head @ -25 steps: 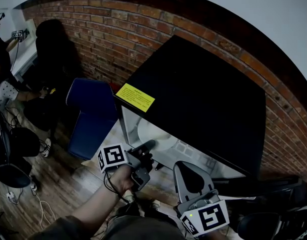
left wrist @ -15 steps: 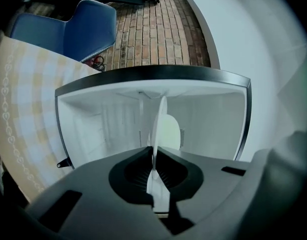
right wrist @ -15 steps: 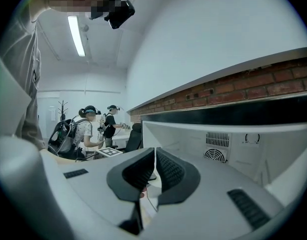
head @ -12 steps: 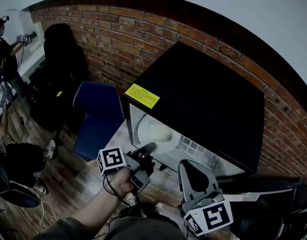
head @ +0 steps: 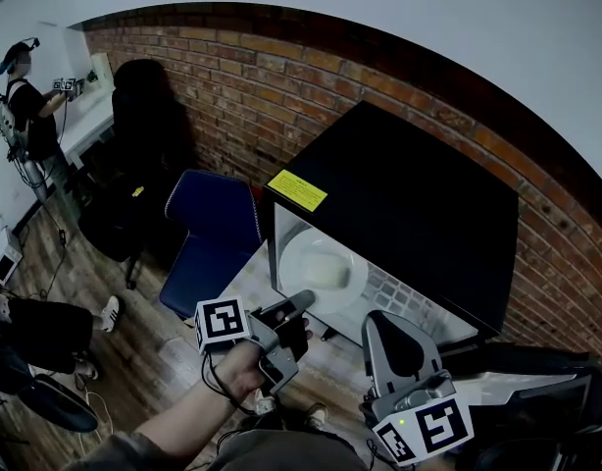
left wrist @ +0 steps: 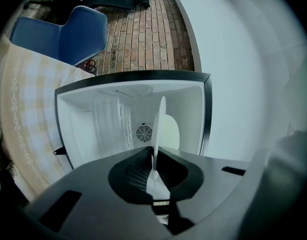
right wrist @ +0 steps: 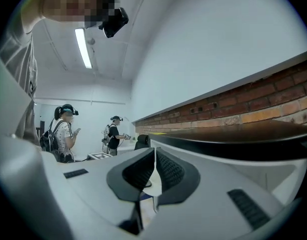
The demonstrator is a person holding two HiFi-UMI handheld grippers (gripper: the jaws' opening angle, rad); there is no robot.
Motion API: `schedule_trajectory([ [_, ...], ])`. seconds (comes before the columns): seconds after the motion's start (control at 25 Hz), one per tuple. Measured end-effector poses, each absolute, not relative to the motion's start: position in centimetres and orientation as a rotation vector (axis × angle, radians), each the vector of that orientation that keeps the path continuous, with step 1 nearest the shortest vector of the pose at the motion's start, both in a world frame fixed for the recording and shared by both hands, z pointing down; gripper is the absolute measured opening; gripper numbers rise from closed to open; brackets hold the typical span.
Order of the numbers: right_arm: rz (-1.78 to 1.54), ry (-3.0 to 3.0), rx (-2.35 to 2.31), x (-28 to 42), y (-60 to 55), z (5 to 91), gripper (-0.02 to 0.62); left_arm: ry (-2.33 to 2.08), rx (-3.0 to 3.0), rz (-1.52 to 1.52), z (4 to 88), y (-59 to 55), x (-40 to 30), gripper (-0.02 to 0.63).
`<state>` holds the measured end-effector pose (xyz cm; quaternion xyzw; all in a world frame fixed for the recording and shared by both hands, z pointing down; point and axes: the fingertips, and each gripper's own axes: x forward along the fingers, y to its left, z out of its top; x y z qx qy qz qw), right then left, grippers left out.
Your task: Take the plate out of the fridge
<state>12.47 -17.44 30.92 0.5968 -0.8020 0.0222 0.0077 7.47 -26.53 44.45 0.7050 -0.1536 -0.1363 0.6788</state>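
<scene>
The black mini fridge [head: 409, 214] stands open, its white inside [left wrist: 93, 119] lit. A white plate [head: 321, 266] sits in it near the opening. In the left gripper view the plate [left wrist: 160, 126] shows edge-on, with its rim between the jaws. My left gripper [head: 299, 302] [left wrist: 154, 170] is shut on that rim at the fridge's mouth. My right gripper [head: 384, 320] [right wrist: 155, 156] hangs to the right, in front of the fridge. Its pads are together and hold nothing.
A blue chair [head: 213, 229] [left wrist: 68, 31] stands left of the fridge against the brick wall [head: 281, 86]. A black chair [head: 149, 116] and a person [head: 26, 106] are further left. A pale checked mat [left wrist: 23, 114] lies before the fridge. Two people [right wrist: 63, 129] stand far off.
The head view has swung, so the fridge and chairs sit further right and lower. The left gripper stays at the plate's rim. The right gripper has kept its place.
</scene>
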Motion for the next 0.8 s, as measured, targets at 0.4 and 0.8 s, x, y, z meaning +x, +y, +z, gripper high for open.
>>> schedule_trajectory([
  [0.4,-0.041,-2.614,1.755,9.9,-16.6,28.2,0.031,-0.371,1.563,-0.363,41.7,-23.7,4.1,0.031],
  [0.8,-0.088,-2.725,1.618,6.7,-16.5,26.7,0.032,-0.463,1.559,-0.449,40.7,-22.8,-1.0,0.031],
])
